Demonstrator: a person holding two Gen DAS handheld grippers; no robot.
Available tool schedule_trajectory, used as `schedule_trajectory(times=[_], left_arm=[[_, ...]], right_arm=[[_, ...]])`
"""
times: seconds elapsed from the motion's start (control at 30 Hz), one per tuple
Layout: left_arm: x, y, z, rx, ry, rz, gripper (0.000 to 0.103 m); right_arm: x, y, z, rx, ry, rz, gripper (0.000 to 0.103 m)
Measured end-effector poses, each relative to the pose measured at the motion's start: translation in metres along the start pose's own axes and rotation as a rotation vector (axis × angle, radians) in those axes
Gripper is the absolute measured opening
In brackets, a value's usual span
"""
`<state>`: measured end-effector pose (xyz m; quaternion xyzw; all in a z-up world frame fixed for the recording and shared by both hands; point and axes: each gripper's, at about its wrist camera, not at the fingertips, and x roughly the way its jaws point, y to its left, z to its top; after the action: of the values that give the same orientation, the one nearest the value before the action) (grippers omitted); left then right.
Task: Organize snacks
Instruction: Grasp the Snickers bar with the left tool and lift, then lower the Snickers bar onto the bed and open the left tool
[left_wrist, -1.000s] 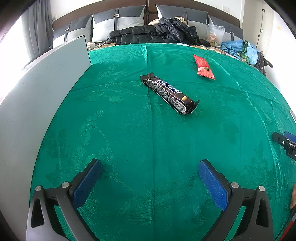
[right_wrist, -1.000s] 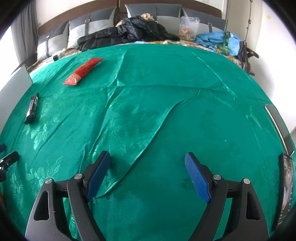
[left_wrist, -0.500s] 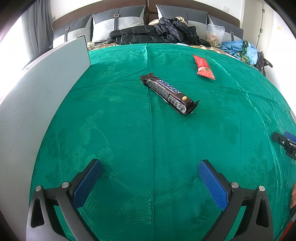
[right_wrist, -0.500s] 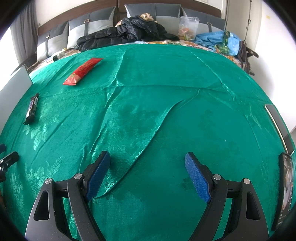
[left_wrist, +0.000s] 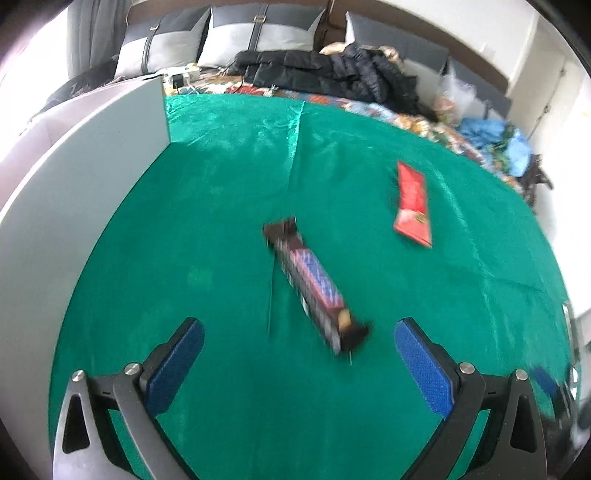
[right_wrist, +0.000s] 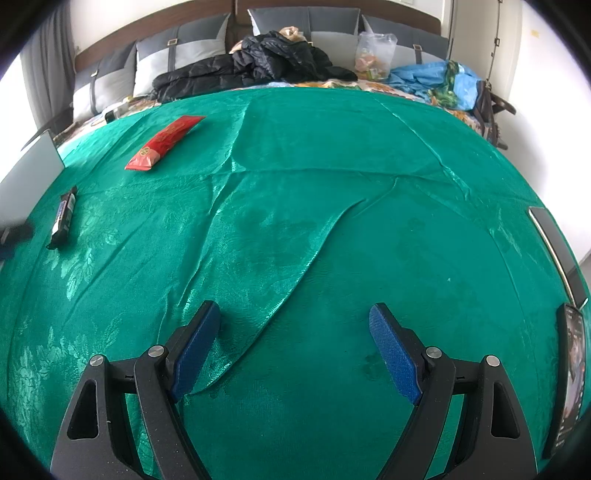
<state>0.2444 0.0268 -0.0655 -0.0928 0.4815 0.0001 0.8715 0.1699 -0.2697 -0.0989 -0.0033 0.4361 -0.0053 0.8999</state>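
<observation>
A dark Snickers bar (left_wrist: 312, 286) lies at an angle on the green cloth, just ahead of my open, empty left gripper (left_wrist: 299, 354); its near end sits between the two blue pads. A red snack packet (left_wrist: 413, 204) lies farther off to the right. In the right wrist view the Snickers bar (right_wrist: 63, 216) is far left and the red packet (right_wrist: 165, 142) is at the upper left. My right gripper (right_wrist: 293, 345) is open and empty over a fold in the cloth. The left gripper's tip (right_wrist: 14, 236) shows blurred at that view's left edge.
A grey-white box wall (left_wrist: 74, 177) stands along the left side. A black jacket (right_wrist: 255, 62), pillows, a plastic bag and blue cloth (right_wrist: 436, 79) lie at the far end. Dark flat devices (right_wrist: 569, 373) sit at the right edge.
My left gripper has moved forward toward the Snickers bar, which now sits close to its pads; the view is motion-blurred. The right gripper has stayed put.
</observation>
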Motion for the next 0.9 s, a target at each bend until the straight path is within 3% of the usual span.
schedule_trajectory(times=[0.13, 0.2, 0.27, 0.33, 0.53, 0.8, 0.9], left_arm=[[0.037, -0.015, 0.015, 0.075, 0.078, 0.098, 0.071], [0.040, -0.021, 0.014, 0.118, 0.060, 0.124, 0.068], [0.039, -0.024, 0.014, 0.134, 0.051, 0.095, 0.047], [0.035, -0.022, 0.012, 0.149, 0.042, 0.113, 0.017], [0.005, 0.005, -0.015, 0.135, 0.034, 0.061, 0.017], [-0.041, 0.028, -0.072, 0.224, 0.040, 0.008, 0.017], [-0.038, 0.028, -0.082, 0.247, 0.054, 0.019, 0.027]], right_arm=[[0.000, 0.000, 0.000, 0.000, 0.000, 0.000, 0.085], [0.000, 0.000, 0.000, 0.001, 0.000, 0.001, 0.085], [0.000, 0.000, 0.000, 0.001, 0.000, 0.001, 0.085], [0.000, 0.000, 0.000, 0.000, 0.000, 0.001, 0.085], [0.000, 0.000, 0.000, 0.000, 0.000, 0.001, 0.085], [0.000, 0.000, 0.000, 0.000, 0.000, 0.000, 0.085], [0.000, 0.000, 0.000, 0.000, 0.000, 0.000, 0.085]])
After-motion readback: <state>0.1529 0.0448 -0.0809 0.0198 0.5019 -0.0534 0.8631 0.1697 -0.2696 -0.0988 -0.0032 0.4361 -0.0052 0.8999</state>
